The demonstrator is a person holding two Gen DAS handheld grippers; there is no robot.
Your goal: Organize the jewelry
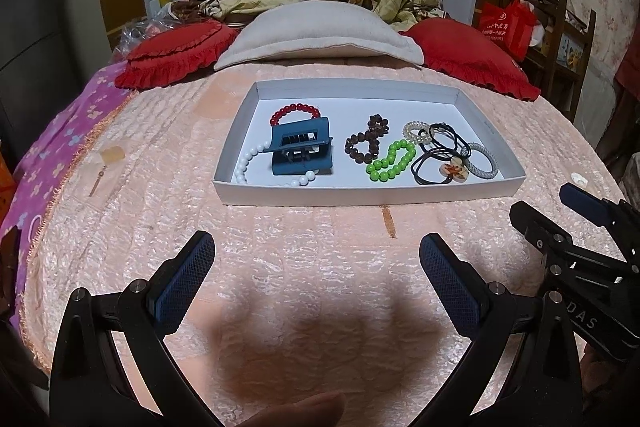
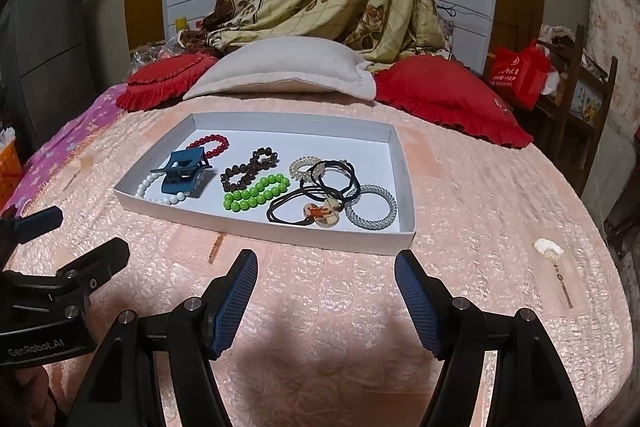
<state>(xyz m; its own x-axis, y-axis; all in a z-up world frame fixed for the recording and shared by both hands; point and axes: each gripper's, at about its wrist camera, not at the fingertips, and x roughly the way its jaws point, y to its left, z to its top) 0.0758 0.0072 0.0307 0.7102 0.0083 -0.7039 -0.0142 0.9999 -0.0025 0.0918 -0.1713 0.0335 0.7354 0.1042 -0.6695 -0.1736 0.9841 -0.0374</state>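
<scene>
A white shallow box (image 1: pixel 224 187) (image 2: pixel 396 163) lies on the pink bedspread. Inside are a blue hair claw (image 1: pixel 302 147) (image 2: pixel 182 173), a red bead bracelet (image 1: pixel 296 109) (image 2: pixel 212 143), a white bead bracelet (image 1: pixel 244 165) (image 2: pixel 146 187), a brown bead bracelet (image 1: pixel 366 139) (image 2: pixel 248 169), a green bead bracelet (image 1: pixel 390 161) (image 2: pixel 256 193), black hair ties with a flower charm (image 1: pixel 440 155) (image 2: pixel 316 203) and a grey coil tie (image 1: pixel 482 161) (image 2: pixel 372 207). My left gripper (image 1: pixel 316 259) and right gripper (image 2: pixel 326 279) are open and empty, in front of the box.
Red pillows (image 1: pixel 180 51) (image 2: pixel 448 95) and a beige pillow (image 1: pixel 316 35) lie behind the box. A small white object (image 2: pixel 549 249) lies on the bedspread at the right. A pale tassel piece (image 1: pixel 110 155) lies at the left. A wooden chair (image 2: pixel 576 87) stands beside the bed.
</scene>
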